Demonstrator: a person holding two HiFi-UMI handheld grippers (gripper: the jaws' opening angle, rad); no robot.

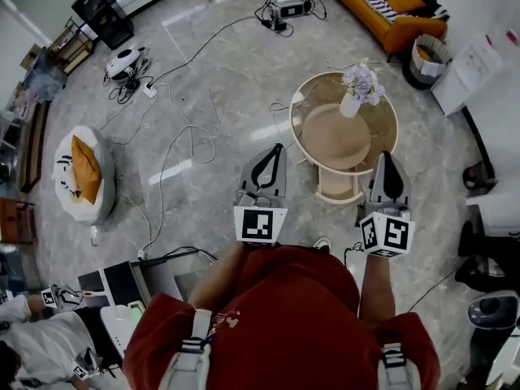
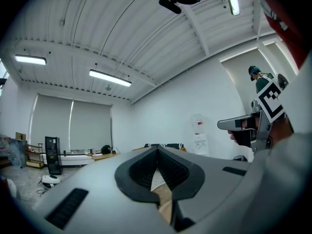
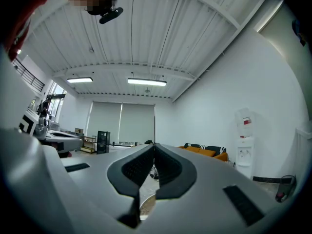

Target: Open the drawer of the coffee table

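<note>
We hold both claws level in front of the chest, well above the floor and clear of the coffee table (image 1: 294, 120). The left claw (image 1: 273, 151) has its jaws closed tip to tip with nothing between them, and the right claw (image 1: 388, 158) is closed and empty too.

The round table stands just ahead and below, between the two claws, with a vase of flowers (image 1: 357, 92) on its glass top. At its near side a pale boxy part, which we take for the drawer (image 1: 337, 187), juts out past the rim towards us. We judge that it stands at least partly pulled out, though from above we cannot tell how far it could still travel.

So the scene fits two stages: claws raised before a reach for the drawer front, or claws lifted away from a drawer already drawn out. Neither claw touches it. Any further pull would need a claw lowered to the drawer front with its jaws parted.
</note>
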